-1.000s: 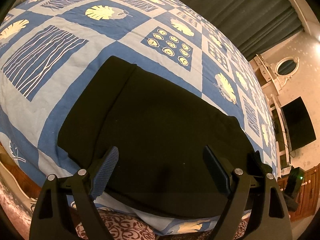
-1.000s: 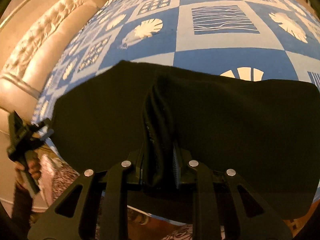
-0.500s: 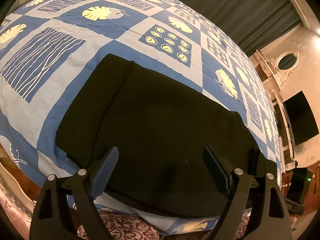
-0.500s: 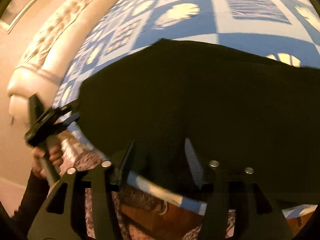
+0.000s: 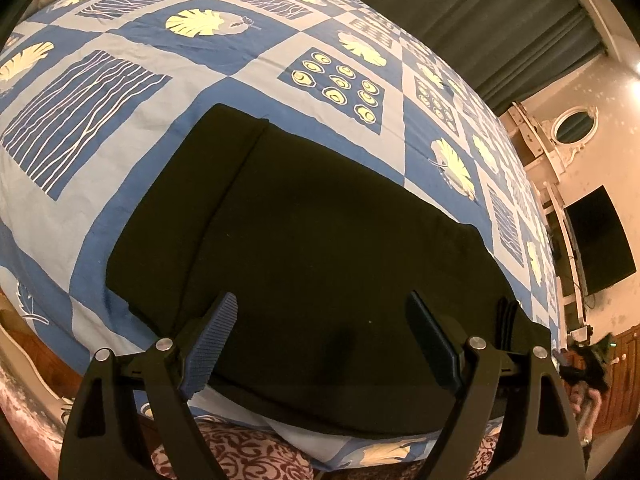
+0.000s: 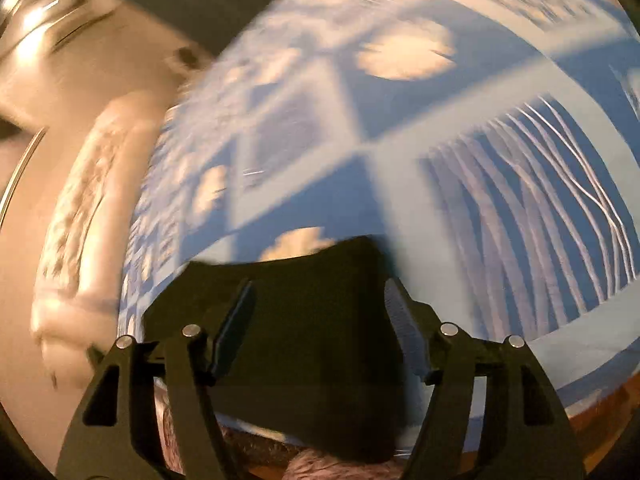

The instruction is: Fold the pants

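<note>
Left wrist view looks down on the pants (image 5: 320, 248), a black folded slab lying flat on the bed (image 5: 248, 76) near its close edge. A fold line runs down the pants' left part, and stacked layers show at the right corner beside the gripper's right finger. The left gripper (image 5: 322, 340) hangs over the near edge of the pants with its jaws spread wide and nothing between them; the blue ribbed pads (image 5: 210, 344) sit above the cloth, and whether they touch it cannot be told. The bedspread is a blue and pale-blue check with cream leaves, wavy lines and ovals. Beyond the bed hang dark curtains (image 5: 472, 16); to the right stand a round mirror (image 5: 574, 125) and a dark TV (image 5: 598, 240) on the wall. A patterned rug (image 5: 240, 452) shows below the bed's edge.

Right wrist view is heavily blurred. The right gripper (image 6: 320, 332) has its jaws wide apart and grips nothing. Between and under its fingers lies a corner of the pants (image 6: 308, 336), on the bed (image 6: 500, 184) close to the edge. To the left a pale tufted headboard (image 6: 84, 216) runs along the bed's side, smeared by the blur.
</note>
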{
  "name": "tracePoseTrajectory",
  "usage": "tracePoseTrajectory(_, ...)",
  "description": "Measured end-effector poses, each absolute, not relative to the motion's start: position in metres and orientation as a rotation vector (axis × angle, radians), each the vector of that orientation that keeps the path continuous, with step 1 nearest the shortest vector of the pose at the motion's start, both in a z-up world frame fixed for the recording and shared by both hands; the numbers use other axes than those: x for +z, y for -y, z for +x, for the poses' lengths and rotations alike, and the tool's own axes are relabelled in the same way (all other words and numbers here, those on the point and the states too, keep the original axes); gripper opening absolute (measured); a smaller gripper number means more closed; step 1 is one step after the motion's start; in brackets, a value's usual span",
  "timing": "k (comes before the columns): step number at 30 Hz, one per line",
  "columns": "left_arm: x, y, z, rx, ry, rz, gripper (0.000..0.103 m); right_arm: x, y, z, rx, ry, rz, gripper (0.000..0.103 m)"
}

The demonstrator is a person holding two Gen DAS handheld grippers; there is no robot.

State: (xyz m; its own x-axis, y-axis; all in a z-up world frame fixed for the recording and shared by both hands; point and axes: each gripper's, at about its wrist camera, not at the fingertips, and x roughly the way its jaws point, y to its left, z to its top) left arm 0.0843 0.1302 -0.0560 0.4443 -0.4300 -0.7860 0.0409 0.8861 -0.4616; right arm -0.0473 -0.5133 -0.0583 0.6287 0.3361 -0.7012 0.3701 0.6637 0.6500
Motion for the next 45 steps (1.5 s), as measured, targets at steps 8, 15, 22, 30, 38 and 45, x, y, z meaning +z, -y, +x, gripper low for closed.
tracePoseTrajectory(8, -0.058, -0.127, 0.083, -0.3, -1.078, -0.386, 0.085, -0.107, 0.522, -0.022, 0.069, -0.97, 0.977, 0.023)
tracePoseTrajectory(15, -0.059, -0.127, 0.082, -0.302, -1.078, -0.381, 0.085, -0.11, 0.53, -0.039, 0.111, -0.945, 1.061, 0.034)
tracePoseTrajectory(22, -0.059, -0.129, 0.082, -0.305, -1.079, -0.393, 0.085, -0.112, 0.513, -0.086, 0.2, -1.053, 1.01, 0.057)
tracePoseTrajectory(30, -0.059, -0.128, 0.082, -0.309, -1.075, -0.373, 0.085, -0.118, 0.501, -0.107, 0.187, -1.083, 0.906, 0.022)
tracePoseTrajectory(38, -0.052, -0.135, 0.084, -0.336, -1.075, -0.391, 0.085, -0.053, 0.488, -0.107, 0.018, -0.971, 0.786, 0.053)
tracePoseTrajectory(45, -0.038, -0.168, 0.091, -0.362, -1.045, -0.436, 0.085, -0.007, 0.429, -0.097, -0.142, -0.828, 0.683, 0.07)
